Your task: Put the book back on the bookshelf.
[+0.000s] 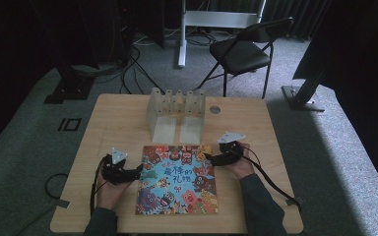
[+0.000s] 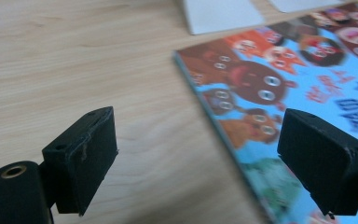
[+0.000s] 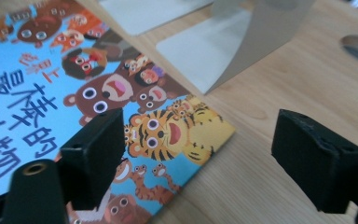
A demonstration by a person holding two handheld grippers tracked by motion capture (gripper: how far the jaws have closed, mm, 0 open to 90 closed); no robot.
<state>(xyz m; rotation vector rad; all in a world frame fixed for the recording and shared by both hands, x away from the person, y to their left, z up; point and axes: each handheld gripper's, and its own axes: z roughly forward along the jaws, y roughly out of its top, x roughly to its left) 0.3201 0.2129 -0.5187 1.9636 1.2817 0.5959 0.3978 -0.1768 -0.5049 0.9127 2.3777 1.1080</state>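
Note:
A picture book (image 1: 177, 179) with cartoon animals on a blue cover lies flat on the wooden table (image 1: 118, 118), near its front edge. My left gripper (image 1: 138, 173) is low beside the book's left edge, open. In the left gripper view the book's edge (image 2: 279, 79) runs between the jaws of the left gripper (image 2: 198, 135), one jaw over bare wood and the other over the cover. My right gripper (image 1: 211, 158) is at the book's far right corner, open. In the right gripper view the tiger corner of the book (image 3: 186, 135) sits between the jaws of the right gripper (image 3: 198, 135), untouched.
A pale slotted rack (image 1: 176, 115) stands just beyond the book, its flat base plates (image 3: 200, 51) reaching toward the book's far edge. A round hole (image 1: 215, 110) is in the tabletop behind the right hand. A black folding chair (image 1: 246, 49) stands past the table.

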